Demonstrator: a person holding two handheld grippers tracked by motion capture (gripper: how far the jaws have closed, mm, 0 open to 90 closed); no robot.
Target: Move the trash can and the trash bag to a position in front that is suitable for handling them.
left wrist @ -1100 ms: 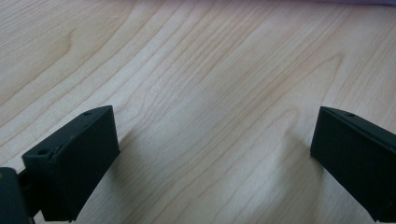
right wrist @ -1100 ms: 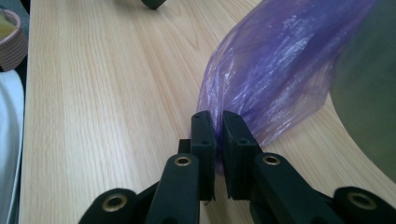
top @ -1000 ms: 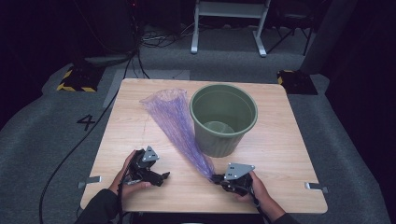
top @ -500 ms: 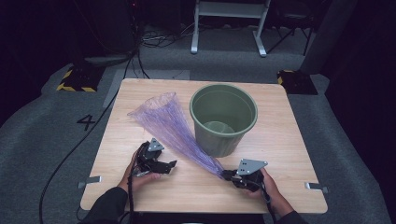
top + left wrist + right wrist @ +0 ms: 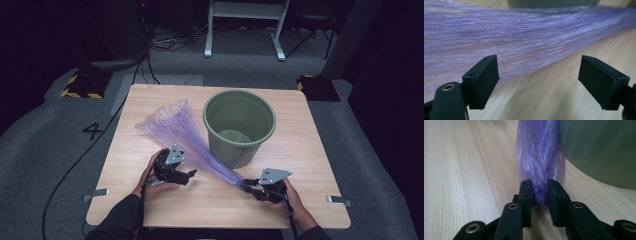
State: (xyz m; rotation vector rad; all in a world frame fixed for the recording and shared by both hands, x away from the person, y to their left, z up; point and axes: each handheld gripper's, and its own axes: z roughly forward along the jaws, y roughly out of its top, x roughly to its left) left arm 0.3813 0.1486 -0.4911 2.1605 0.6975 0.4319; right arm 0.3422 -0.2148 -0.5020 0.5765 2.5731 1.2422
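Observation:
A purple plastic bag (image 5: 182,132) lies on the wooden table (image 5: 310,150), fanned out at the far left and drawn to a thin tail at the near right. It runs past the front of a green bucket (image 5: 240,125). My right gripper (image 5: 248,185) pinches the bunched tail (image 5: 539,157) between its pads beside the bucket wall (image 5: 604,150); its jaws have just been opening a little, with the bag still touching both pads. My left gripper (image 5: 189,175) stands open just short of the bag's middle (image 5: 524,37). Its jaws (image 5: 537,80) have just narrowed slightly, with nothing between them.
The bucket stands upright at the table's middle, with a little something pale at its bottom. Bare wood lies along the front edge and at the right. Metal brackets (image 5: 340,201) stick out at the table's front corners. Cables and a white frame sit on the floor behind.
The right gripper has moved right with the bag's tail, stretching the bag longer and flatter. The left gripper has moved right, up to the bag's side.

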